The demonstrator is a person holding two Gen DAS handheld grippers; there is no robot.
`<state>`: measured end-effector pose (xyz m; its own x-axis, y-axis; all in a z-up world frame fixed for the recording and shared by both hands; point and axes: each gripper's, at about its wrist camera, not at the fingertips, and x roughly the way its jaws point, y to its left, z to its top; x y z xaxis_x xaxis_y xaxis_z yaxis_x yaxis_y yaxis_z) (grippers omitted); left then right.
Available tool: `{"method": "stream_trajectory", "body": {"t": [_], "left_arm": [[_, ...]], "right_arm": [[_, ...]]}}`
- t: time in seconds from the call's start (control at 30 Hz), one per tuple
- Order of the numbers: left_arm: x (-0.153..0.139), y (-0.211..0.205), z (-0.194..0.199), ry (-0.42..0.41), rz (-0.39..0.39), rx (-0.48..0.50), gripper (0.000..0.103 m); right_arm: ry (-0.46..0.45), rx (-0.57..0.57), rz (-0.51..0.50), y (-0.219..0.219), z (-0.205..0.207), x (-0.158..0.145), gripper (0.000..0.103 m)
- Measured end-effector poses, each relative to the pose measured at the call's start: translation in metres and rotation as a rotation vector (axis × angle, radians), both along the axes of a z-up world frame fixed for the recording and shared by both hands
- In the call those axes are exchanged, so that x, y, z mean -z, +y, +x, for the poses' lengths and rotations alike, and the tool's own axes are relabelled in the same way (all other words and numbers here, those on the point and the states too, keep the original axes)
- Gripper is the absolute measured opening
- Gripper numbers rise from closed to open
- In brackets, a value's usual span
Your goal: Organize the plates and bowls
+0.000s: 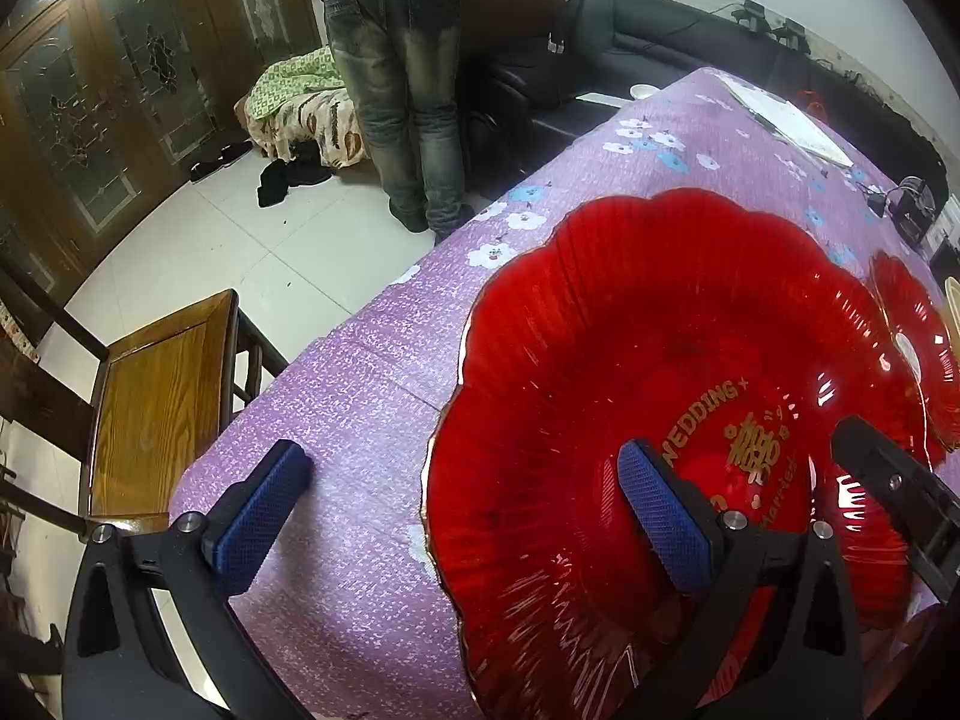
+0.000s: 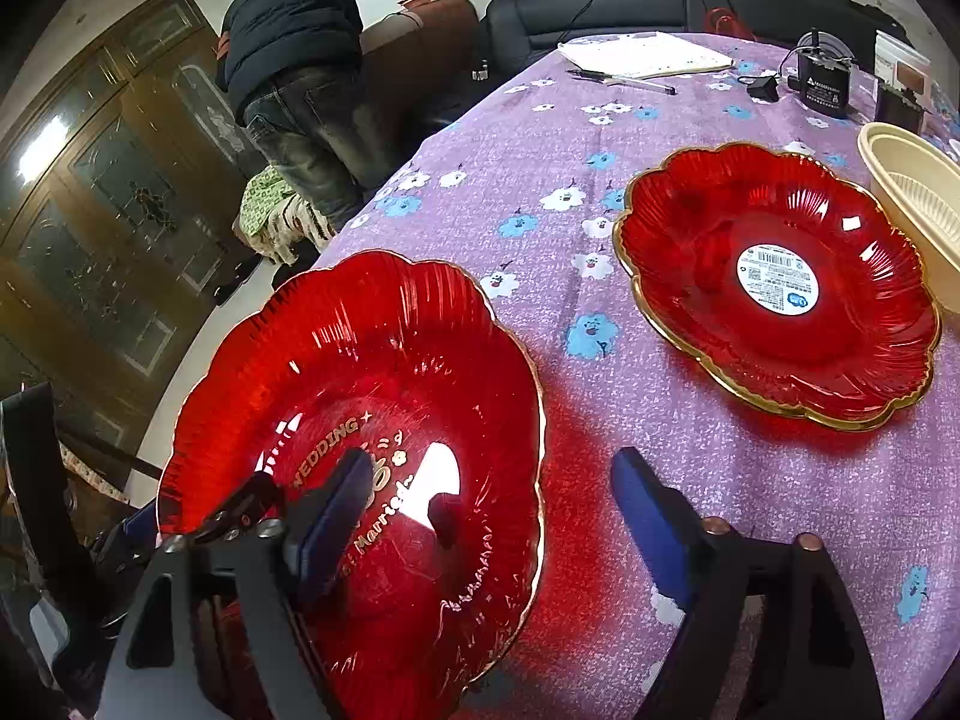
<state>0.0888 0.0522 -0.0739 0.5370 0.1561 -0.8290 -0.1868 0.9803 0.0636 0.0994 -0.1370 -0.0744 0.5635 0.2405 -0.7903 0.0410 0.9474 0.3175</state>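
A red scalloped glass plate with gold "WEDDING" lettering (image 1: 630, 360) lies on the purple flowered tablecloth (image 1: 372, 396); it also shows in the right wrist view (image 2: 384, 372). My left gripper (image 1: 468, 510) is open, straddling the plate's left rim, one finger over the plate and one over the cloth. My right gripper (image 2: 492, 510) is open, straddling the same plate's right rim. A second red plate with a white sticker (image 2: 780, 282) lies farther right, also in the left wrist view (image 1: 912, 348). A cream bowl (image 2: 918, 204) stands beside it.
A wooden chair (image 1: 156, 402) stands at the table's left edge. A person (image 2: 294, 72) stands by the sofa (image 2: 600, 6). Papers (image 2: 648, 54), a pen (image 2: 624, 81) and a black device with cable (image 2: 822, 78) lie at the far end.
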Motion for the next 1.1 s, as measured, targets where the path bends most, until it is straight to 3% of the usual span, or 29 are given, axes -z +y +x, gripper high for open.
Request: {"method": "stream_trajectory", "body": {"t": [0.4, 0.83, 1.1], "left_arm": [[-0.0003, -0.0028, -0.0007, 0.000, 0.001, 0.002, 0.103], [-0.0002, -0.0035, -0.0006, -0.006, 0.002, 0.000, 0.103], [-0.0004, -0.0050, -0.0001, -0.013, 0.002, 0.006, 0.103]], "right_arm": [[-0.007, -0.002, -0.020, -0.0017, 0.0021, 0.0002, 0.061], [-0.009, 0.015, -0.050, -0.0046, 0.0025, 0.0018, 0.026], [-0.015, -0.002, -0.039, -0.0017, 0.0031, 0.0028, 0.018]]}}
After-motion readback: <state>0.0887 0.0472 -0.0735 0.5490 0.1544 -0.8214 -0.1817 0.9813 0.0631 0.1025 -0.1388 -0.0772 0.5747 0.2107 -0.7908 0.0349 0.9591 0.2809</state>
